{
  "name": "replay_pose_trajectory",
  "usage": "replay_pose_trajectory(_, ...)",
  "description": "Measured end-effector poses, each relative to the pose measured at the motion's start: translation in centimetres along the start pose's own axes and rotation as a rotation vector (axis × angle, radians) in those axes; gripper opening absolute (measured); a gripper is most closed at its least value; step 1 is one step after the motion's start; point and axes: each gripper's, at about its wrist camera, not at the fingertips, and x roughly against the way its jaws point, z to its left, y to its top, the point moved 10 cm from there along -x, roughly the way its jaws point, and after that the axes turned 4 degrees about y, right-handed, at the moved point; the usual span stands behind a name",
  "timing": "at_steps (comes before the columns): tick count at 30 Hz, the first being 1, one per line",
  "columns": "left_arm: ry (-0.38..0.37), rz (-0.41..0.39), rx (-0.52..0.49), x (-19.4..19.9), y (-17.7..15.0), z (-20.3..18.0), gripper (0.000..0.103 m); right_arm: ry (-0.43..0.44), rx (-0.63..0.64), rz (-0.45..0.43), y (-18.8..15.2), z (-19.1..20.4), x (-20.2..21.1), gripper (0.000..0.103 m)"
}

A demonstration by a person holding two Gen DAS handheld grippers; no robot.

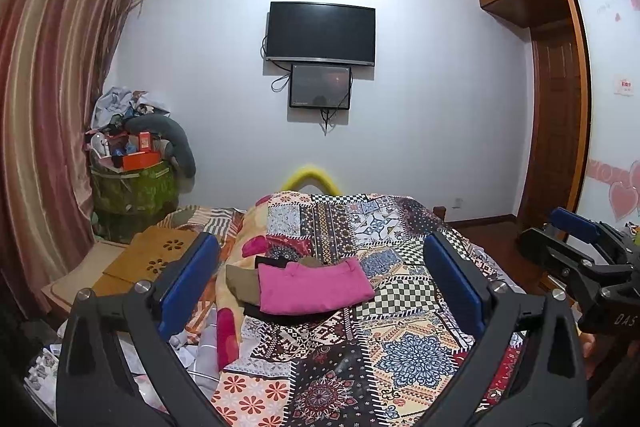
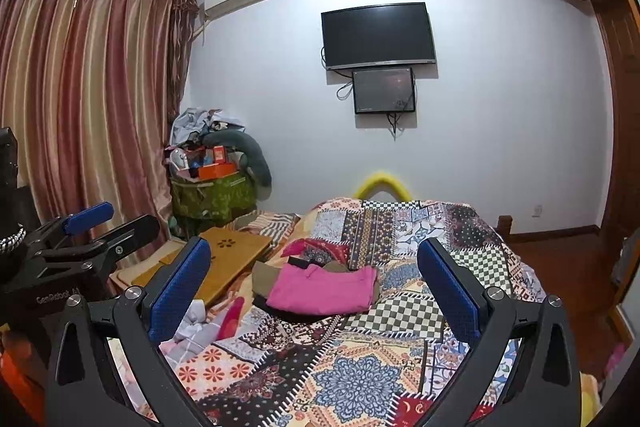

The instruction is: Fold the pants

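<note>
Folded pink pants [image 1: 314, 287] lie on top of a small stack of folded olive and black clothes [image 1: 240, 279] on the patchwork quilt [image 1: 400, 347]. The pink pants also show in the right wrist view [image 2: 324, 289]. My left gripper [image 1: 320, 283] is open and empty, held above the near part of the bed, well short of the stack. My right gripper [image 2: 314, 279] is open and empty too, at a similar distance. The right gripper shows at the right edge of the left wrist view [image 1: 576, 247]. The left gripper shows at the left edge of the right wrist view [image 2: 96, 227].
A wooden lap desk [image 2: 232, 259] lies left of the stack. Loose light cloth [image 1: 192, 351] lies at the quilt's left edge. A cluttered green bin [image 1: 132, 183] stands by the curtain [image 1: 48, 107]. A wardrobe [image 1: 560, 107] and wood floor are on the right.
</note>
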Motion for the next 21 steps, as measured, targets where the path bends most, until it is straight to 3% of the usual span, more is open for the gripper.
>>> replay_pose_trajectory(21, -0.016, 0.010, 0.020, -0.18, -0.09, -0.04, 0.103, -0.011, -0.010, 0.010, 0.06, -0.18, 0.40, 0.103)
